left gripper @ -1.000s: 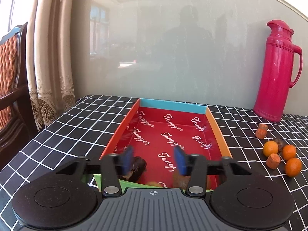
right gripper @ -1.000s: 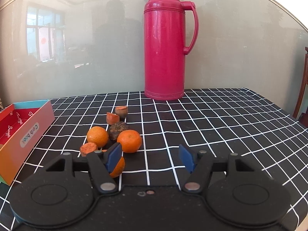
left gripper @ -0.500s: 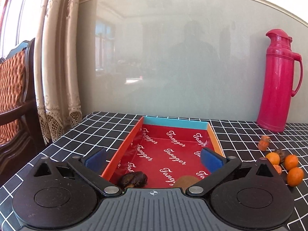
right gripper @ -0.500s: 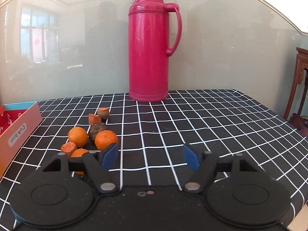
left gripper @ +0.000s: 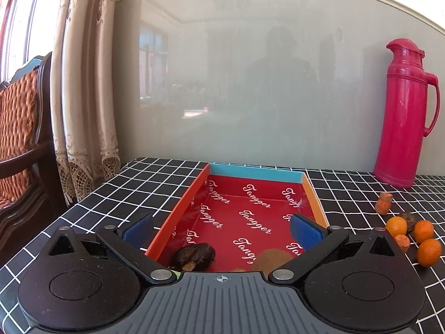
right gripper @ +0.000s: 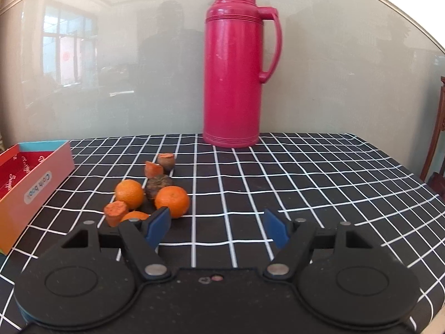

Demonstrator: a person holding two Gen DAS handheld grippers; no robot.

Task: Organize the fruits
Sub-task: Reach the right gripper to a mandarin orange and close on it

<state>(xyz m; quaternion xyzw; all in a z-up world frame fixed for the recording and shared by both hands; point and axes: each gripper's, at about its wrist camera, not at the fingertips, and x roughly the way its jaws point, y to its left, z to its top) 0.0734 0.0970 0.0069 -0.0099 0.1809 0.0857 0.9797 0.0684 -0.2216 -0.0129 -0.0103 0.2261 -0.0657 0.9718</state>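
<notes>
Hovering over the near end of the red-lined box (left gripper: 192,194), the left claw (left gripper: 221,229) stood spread wide and held nothing, its blue pads roughly as far apart as the box walls. Just below and between them, inside the box at its near end, lay a dark wrinkled fruit (left gripper: 194,256) and, to its right, a brown round fruit (left gripper: 271,258) partly hidden by the claw body. The right claw (right gripper: 217,226) was likewise open and empty above the checked tabletop (right gripper: 306,172). The cluster of loose fruit sat ahead and to its left: one orange (right gripper: 172,201) just beyond the left pad (right gripper: 158,225), another orange (right gripper: 129,193) further left, a third orange (right gripper: 133,216) partly hidden behind the finger, a dark fruit (right gripper: 158,185) between them, and orange cut pieces (right gripper: 115,211) nearby. The box (right gripper: 36,186) lay left of the cluster, and a pink thermos (right gripper: 233,64) stood upright behind it.
</notes>
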